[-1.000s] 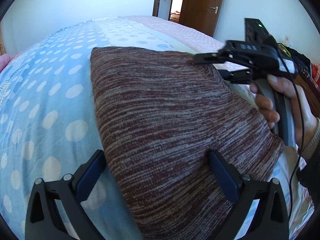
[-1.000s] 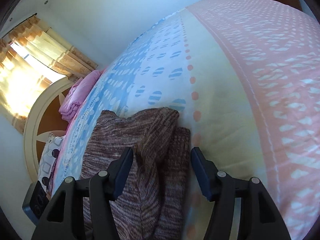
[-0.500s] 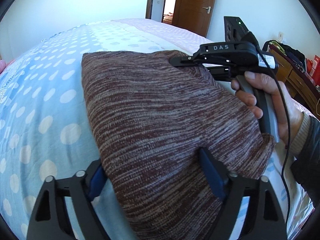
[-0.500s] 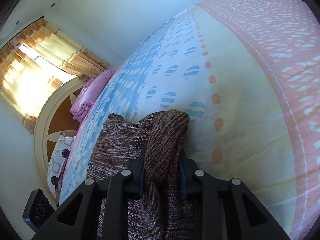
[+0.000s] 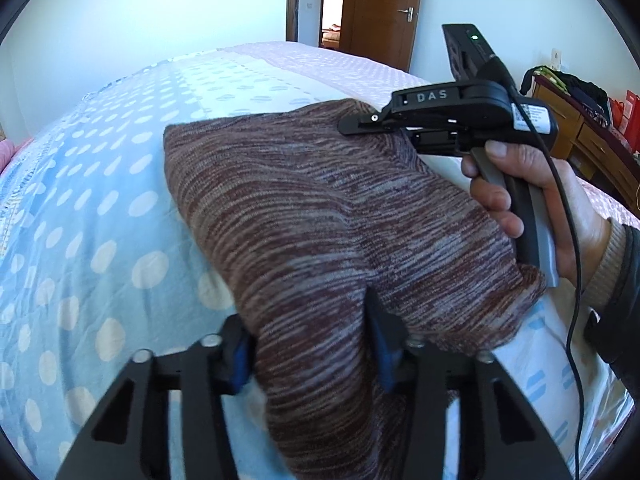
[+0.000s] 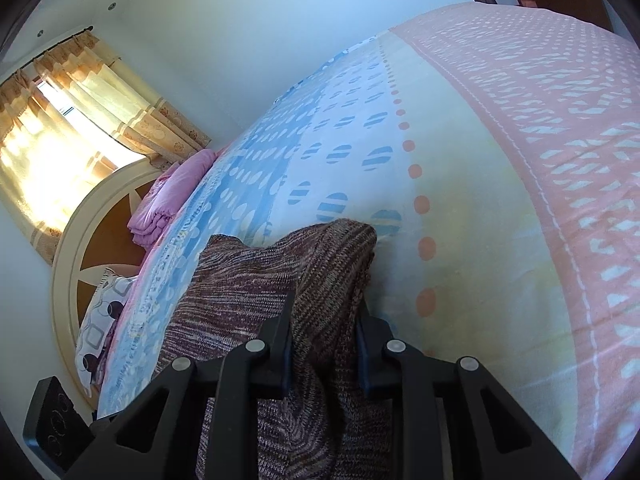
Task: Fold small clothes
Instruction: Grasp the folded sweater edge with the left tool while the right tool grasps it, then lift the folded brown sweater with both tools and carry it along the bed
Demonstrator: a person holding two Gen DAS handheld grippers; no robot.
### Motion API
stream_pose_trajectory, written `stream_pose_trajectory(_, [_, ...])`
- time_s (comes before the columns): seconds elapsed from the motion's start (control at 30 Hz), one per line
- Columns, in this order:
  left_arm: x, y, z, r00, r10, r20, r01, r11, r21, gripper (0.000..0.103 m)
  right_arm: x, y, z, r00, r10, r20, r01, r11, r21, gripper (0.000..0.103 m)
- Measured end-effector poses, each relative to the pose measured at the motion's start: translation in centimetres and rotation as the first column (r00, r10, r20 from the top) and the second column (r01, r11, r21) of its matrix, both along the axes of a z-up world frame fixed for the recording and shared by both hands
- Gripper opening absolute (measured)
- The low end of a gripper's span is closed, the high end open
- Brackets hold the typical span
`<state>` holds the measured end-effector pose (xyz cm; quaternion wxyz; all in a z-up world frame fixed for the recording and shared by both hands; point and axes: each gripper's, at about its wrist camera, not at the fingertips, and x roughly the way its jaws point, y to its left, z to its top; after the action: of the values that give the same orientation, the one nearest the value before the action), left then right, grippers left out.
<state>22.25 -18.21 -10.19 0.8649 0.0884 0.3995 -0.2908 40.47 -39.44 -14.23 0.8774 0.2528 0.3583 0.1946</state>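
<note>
On the polka-dot blue and pink bedspread (image 5: 100,208), your left claw (image 5: 310,344) is closing on the brown marled knit garment (image 5: 320,216) (right claw (image 6: 326,334) already clenched on it), so an uneven lift could skew the fold.

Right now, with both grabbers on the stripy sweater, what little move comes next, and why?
Probably lift that edge a little and carry it across. The right gripper already pinches a bunched corner of the sweater, and the left gripper is closing on the near edge, so the fabric seems ready to fold over the bed.
</note>
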Motion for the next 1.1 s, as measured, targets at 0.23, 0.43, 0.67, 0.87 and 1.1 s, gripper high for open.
stream_pose_trajectory(0.23, [-1.1,1.8,1.6,0.999,0.004,-0.048,-0.006,0.999,-0.039,0.033,-3.3,0.1,1.2,1.000,-0.011,0.025,0.009,0.998,0.069,0.023])
stream_pose_trajectory(0.43, [-2.8,3.7,3.0,0.999,-0.003,-0.050,0.001,0.999,-0.044,0.030,-6.1,0.9,2.0,0.999,-0.012,0.038,0.008,0.993,0.114,0.022])
stream_pose_trajectory(0.67, [-4.9,6.8,3.8,0.999,0.019,-0.048,-0.021,0.999,-0.039,0.029,-8.5,3.9,2.9,0.998,0.026,0.065,-0.035,0.989,0.145,0.022])
stream_pose_trajectory(0.87, [-6.3,9.8,4.4,0.998,0.058,-0.026,-0.059,0.998,-0.023,0.028,-9.5,8.5,3.9,0.991,0.096,0.093,-0.110,0.981,0.158,0.022])
stream_pose_trajectory(1.1, [-8.1,14.1,5.5,0.992,0.124,-0.001,-0.124,0.992,-0.024,0.028,-9.4,13.8,4.6,0.981,0.156,0.111,-0.173,0.970,0.168,0.022])
